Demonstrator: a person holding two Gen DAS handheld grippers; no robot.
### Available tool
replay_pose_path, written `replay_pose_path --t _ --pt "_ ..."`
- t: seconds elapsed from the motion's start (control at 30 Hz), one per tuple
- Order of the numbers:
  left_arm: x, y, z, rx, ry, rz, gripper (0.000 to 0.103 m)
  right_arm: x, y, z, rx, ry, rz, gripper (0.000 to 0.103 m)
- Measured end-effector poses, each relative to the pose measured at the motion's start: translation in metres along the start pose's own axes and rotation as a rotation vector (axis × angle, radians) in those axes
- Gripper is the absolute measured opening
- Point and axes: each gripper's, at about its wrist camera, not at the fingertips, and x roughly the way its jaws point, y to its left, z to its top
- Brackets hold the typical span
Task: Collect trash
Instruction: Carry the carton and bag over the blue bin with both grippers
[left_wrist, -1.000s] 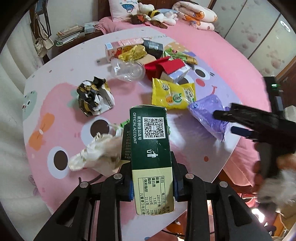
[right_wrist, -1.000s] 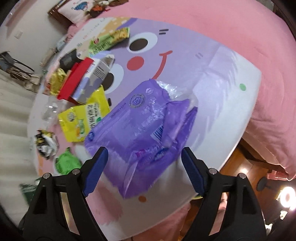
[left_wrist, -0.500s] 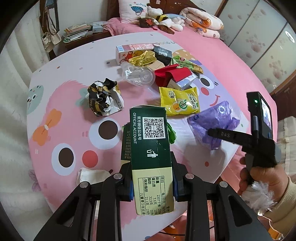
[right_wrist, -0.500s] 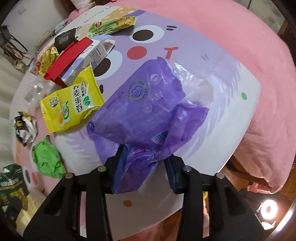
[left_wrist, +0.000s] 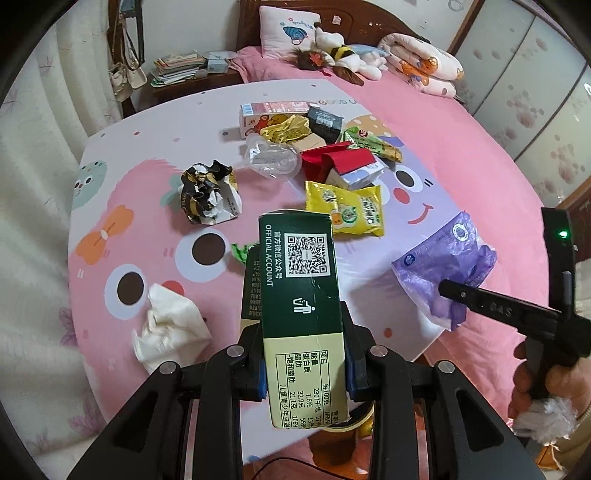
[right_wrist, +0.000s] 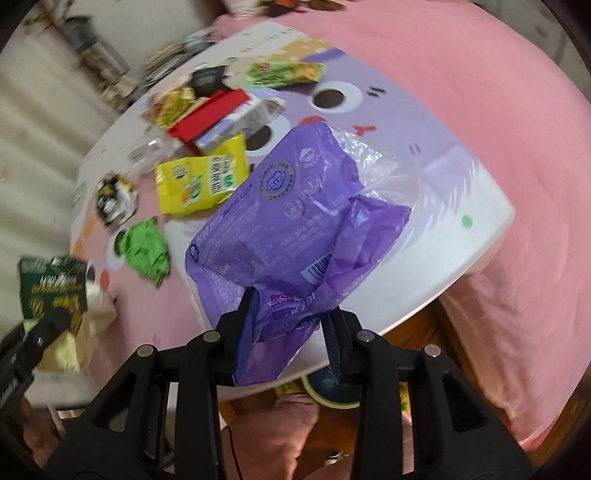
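Note:
My left gripper (left_wrist: 304, 360) is shut on a dark green and cream box (left_wrist: 301, 295), held upright above the near edge of the round table (left_wrist: 155, 122). My right gripper (right_wrist: 291, 328) is shut on a crumpled purple plastic bag (right_wrist: 291, 206), lifted off the table's right edge; the same purple bag (left_wrist: 447, 266) and right gripper (left_wrist: 448, 290) show at the right of the left wrist view, held by a person's hand (left_wrist: 532, 387). A yellow snack packet (left_wrist: 345, 208), a crumpled white tissue (left_wrist: 168, 332) and a black-and-gold wrapper (left_wrist: 208, 192) lie on the table.
A pile of cartons, a red box (left_wrist: 338, 160) and a clear plastic cup (left_wrist: 271, 158) sits at the far side. A green crumpled wrapper (right_wrist: 146, 247) lies near the middle. A pink bed (left_wrist: 461, 122) borders the table behind and right; a curtain hangs left.
The right gripper has closed on the purple bag and lifted it off the table. The left gripper has pulled back with the green box, uncovering the white tissue.

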Motion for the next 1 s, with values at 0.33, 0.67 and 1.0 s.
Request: replay_pose_path --t 0.33,0.67,1.0 --pt "-0.015 -0.083 -0.064 -0.126 -0.053 0.103 0.029 -0.037 -0.036 -0.038 -0.296 0.022 0.129 0.030" --pt "0.013 -0.164 -0.174 -0.262 0.007 0.174 0.029 -0.021 -0.105 -0.113 -0.467 0.150 0.147 0.030" --pt "0.057 -0.183 -0.248 -0.337 0.091 0.248 0.029 0.052 -0.137 -0.182 -0.508 0.309 0.092 0.030"
